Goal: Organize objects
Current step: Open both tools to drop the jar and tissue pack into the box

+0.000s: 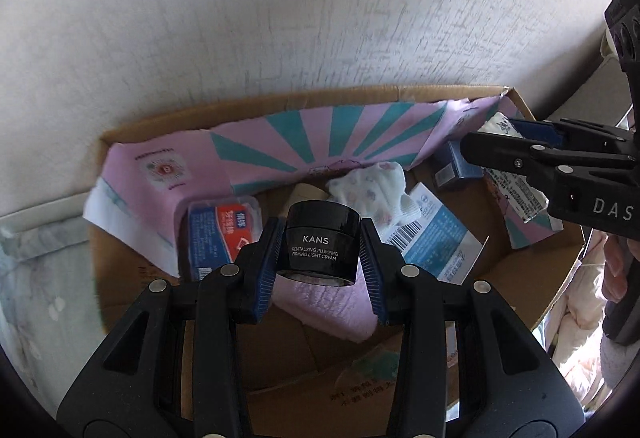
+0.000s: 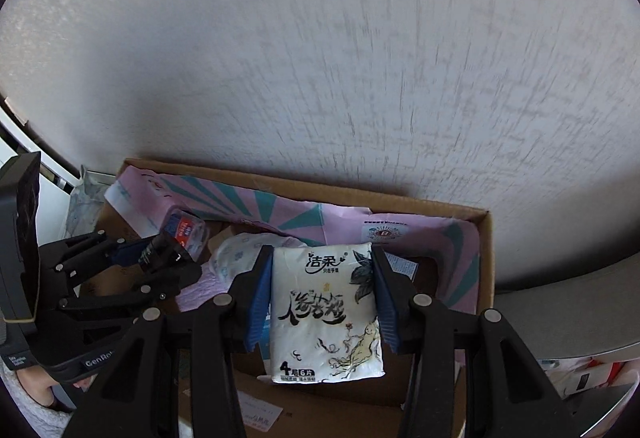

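You're pinching the cream jar (image 1: 320, 244) in the left gripper (image 1: 323, 250) and the tissue pack (image 2: 326, 312) in the right gripper (image 2: 320, 302), both hanging over the cardboard box (image 1: 532, 278). Grippers crowding together; releasing now risks the jar tumbling onto clutter.

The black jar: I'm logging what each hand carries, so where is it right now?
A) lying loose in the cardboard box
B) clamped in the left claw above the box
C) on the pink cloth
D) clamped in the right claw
B: the left claw pinches the black jar between its blue pads over the cardboard box, while the right claw holds a tissue pack.
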The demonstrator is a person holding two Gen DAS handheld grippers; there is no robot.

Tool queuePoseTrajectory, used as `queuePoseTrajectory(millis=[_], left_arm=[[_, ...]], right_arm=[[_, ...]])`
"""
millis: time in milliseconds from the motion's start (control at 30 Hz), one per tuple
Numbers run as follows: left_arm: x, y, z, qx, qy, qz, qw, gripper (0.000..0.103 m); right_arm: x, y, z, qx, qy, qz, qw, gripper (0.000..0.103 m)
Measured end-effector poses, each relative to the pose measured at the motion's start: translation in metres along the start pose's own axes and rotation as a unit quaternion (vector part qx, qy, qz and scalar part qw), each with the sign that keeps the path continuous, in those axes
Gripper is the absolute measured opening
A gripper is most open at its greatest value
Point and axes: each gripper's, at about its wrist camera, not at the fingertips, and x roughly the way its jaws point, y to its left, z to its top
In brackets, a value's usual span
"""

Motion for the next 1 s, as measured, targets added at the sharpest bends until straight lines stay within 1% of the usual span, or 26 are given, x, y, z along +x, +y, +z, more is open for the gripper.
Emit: queuePoseTrajectory(millis=[100, 200, 233, 300, 333, 367, 400, 433, 467, 500, 600, 733, 833, 867, 1000], left_arm=[[0.000, -0.001, 0.001, 0.004, 0.001, -0.001, 1.0000, 0.035], [-0.006, -0.003, 0.005, 0.006, 0.002, -0.012, 0.9999, 0.036], [-0.009, -0.004, 0.006, 0.008, 0.002, -0.008, 0.9999, 0.036], [-0.015, -0.006, 0.007, 0.017, -0.003, 0.012, 0.9998, 0.038], [-0.019, -0.007, 0.007, 0.021, -0.012, 0.022, 0.9995, 0.044], [-0.022, -0.007, 0.006, 0.021, -0.021, 0.031, 0.9991, 0.077], [-0.025, -0.006, 0.006, 0.019, -0.026, 0.038, 0.9988, 0.103], [-0.027, -0.005, 0.005, 0.019, -0.033, 0.032, 0.9988, 0.103], [-0.028, -0.004, 0.005, 0.019, -0.037, 0.027, 0.9988, 0.103], [-0.027, -0.003, 0.005, 0.020, -0.035, 0.026, 0.9988, 0.103], [-0.022, -0.002, 0.004, 0.024, -0.025, 0.026, 0.9991, 0.103], [-0.020, -0.003, -0.002, 0.024, -0.024, 0.022, 0.9992, 0.103], [-0.024, -0.006, -0.006, 0.024, -0.024, 0.020, 0.9992, 0.103], [-0.031, -0.010, -0.002, 0.025, -0.025, 0.019, 0.9992, 0.103], [-0.046, -0.009, -0.004, 0.031, -0.029, 0.017, 0.9990, 0.103]], right_arm=[[0.003, -0.002, 0.001, 0.007, 0.004, 0.001, 1.000, 0.043], [0.001, -0.003, 0.004, 0.011, 0.003, 0.004, 1.000, 0.043], [0.000, -0.003, 0.005, 0.011, 0.002, 0.006, 1.000, 0.043], [0.000, -0.003, 0.008, 0.011, 0.006, 0.011, 1.000, 0.043], [0.001, -0.004, 0.009, 0.014, 0.008, 0.010, 1.000, 0.043], [0.001, -0.004, 0.011, 0.017, 0.011, 0.010, 1.000, 0.048], [0.002, -0.005, 0.013, 0.023, 0.013, 0.007, 1.000, 0.065], [0.004, -0.006, 0.013, 0.029, 0.020, 0.001, 0.999, 0.077], [0.005, -0.007, 0.014, 0.033, 0.021, -0.002, 0.999, 0.101], [0.004, -0.007, 0.014, 0.034, 0.017, -0.005, 0.999, 0.103], [0.000, -0.007, 0.012, 0.039, 0.006, -0.019, 0.999, 0.103], [-0.006, -0.009, 0.006, 0.050, 0.003, -0.014, 0.999, 0.103], [-0.010, -0.008, 0.005, 0.052, 0.005, -0.016, 0.999, 0.103], [-0.012, -0.008, 0.005, 0.053, 0.004, -0.016, 0.998, 0.103], [-0.017, -0.005, 0.004, 0.051, 0.000, -0.018, 0.999, 0.103]])
